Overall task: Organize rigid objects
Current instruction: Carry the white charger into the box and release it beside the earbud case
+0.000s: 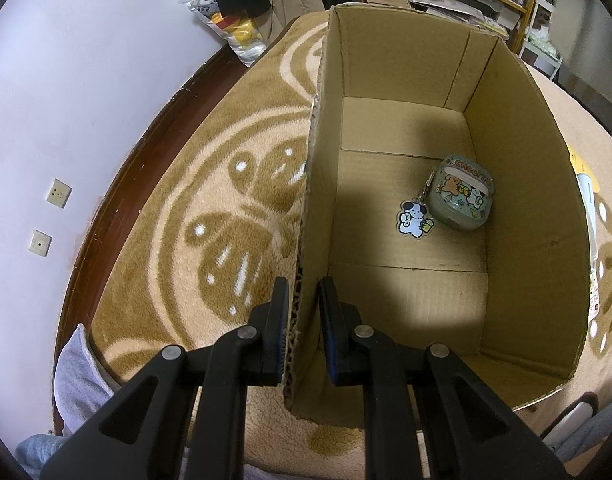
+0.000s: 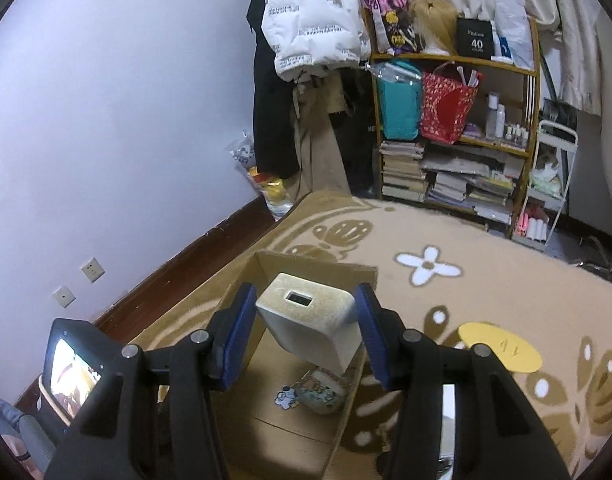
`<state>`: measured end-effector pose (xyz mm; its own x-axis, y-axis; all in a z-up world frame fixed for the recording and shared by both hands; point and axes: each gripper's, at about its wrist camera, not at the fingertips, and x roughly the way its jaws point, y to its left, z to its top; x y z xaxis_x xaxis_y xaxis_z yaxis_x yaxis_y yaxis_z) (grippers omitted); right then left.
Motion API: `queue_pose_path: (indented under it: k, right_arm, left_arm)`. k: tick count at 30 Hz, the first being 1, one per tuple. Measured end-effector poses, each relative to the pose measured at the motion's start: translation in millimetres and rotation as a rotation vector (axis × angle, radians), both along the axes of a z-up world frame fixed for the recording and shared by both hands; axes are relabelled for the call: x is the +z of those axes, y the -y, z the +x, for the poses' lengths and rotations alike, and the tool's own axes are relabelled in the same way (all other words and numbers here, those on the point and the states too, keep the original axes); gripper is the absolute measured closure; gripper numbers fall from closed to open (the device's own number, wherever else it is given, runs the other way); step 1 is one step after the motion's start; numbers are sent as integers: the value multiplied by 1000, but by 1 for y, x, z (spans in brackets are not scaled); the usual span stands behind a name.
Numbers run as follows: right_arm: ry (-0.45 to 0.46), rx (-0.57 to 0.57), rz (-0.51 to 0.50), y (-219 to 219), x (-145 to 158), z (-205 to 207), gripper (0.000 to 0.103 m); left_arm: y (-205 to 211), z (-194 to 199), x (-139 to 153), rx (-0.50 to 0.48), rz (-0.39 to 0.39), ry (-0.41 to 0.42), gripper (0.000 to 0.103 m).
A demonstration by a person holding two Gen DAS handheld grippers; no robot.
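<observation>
Between right claw (image 2: 306,312) pads, smooth boxy charger (image 2: 311,322) above corrugated carton (image 2: 242,292).

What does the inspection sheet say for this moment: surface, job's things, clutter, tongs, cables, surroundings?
Surface: tan patterned blanket.
Job's things: open cardboard box; earbud case with dog charm inside; white block above the box.
Clutter: yellow disc on the blanket.
Tongs: left tongs straddle the box wall; right tongs hold the block.
Cables: nothing seen.
Surroundings: crowded bookshelf, hanging coats, wall sockets.
</observation>
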<state>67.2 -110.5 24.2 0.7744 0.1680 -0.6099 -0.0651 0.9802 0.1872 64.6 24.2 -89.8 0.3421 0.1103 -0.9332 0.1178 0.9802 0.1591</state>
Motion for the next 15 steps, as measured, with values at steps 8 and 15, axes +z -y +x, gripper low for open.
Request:
queue_pose_path:
  k: [8, 15]
  right_arm:
    - [-49, -4, 58, -1, -23, 8, 49]
    - [-83, 0, 50, -5, -35, 9, 49]
  left_arm:
    - [-2, 3, -6, 9, -12, -14, 87]
    - [-2, 4, -9, 9, -11, -13, 87]
